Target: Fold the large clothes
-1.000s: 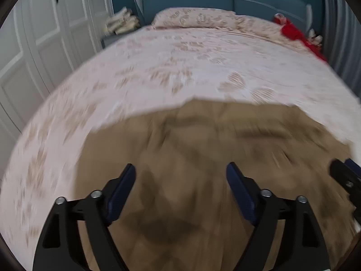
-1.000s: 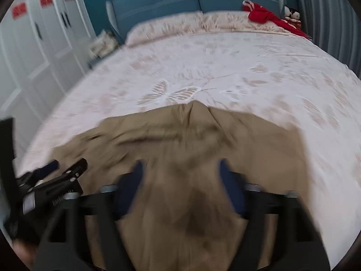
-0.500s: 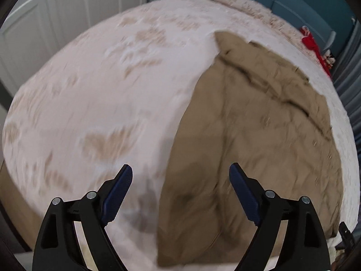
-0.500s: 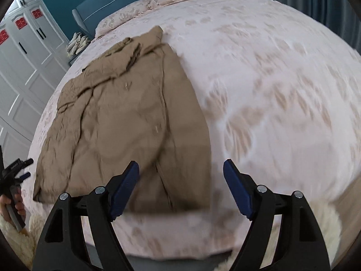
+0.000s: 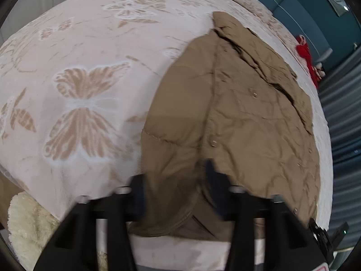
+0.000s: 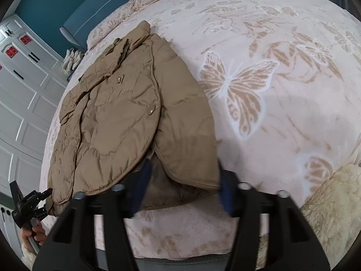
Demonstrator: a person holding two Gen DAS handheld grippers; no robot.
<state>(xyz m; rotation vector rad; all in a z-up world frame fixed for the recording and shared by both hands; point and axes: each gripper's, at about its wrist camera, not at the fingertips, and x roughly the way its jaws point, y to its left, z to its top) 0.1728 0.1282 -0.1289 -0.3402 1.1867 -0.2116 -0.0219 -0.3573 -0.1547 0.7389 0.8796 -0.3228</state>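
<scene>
**A:** Item one, the garment?

**B:** Tan padded jacket (image 5: 237,113), snap buttons down the front. It lies flat on the bed (image 5: 90,45), with the collar at the far end and the hem at the near edge. The bedcover is pale pink with a butterfly print.

**A:** Item two, left gripper (image 5: 174,174)?

**B:** It is at the near hem, over the jacket's left corner. Its fingers (image 5: 212,176) have just been closing and stand narrower than wide, with a ridge of jacket fabric between them. They are blurred, so I cannot tell whether the pads already press on the cloth.

**A:** Item three, right gripper (image 6: 185,176)?

**B:** Same entry for the right corner of the hem. Its fingers (image 6: 144,180) have just been closing, with the hem corner and some lining between them. A firm grip cannot be made out (blurred again).

**A:** Other stock?

**B:**
- Cream fleecy rug (image 5: 24,221), below the bed's near edge.
- Teal headboard (image 6: 94,6), at the far end.
- Red cloth (image 5: 304,52), by the pillows.
- White panelled wardrobe (image 6: 22,103), along the left.
- A hand (image 6: 33,232), seen in the right wrist view at the jacket's left corner, holding the left gripper's handle.
</scene>
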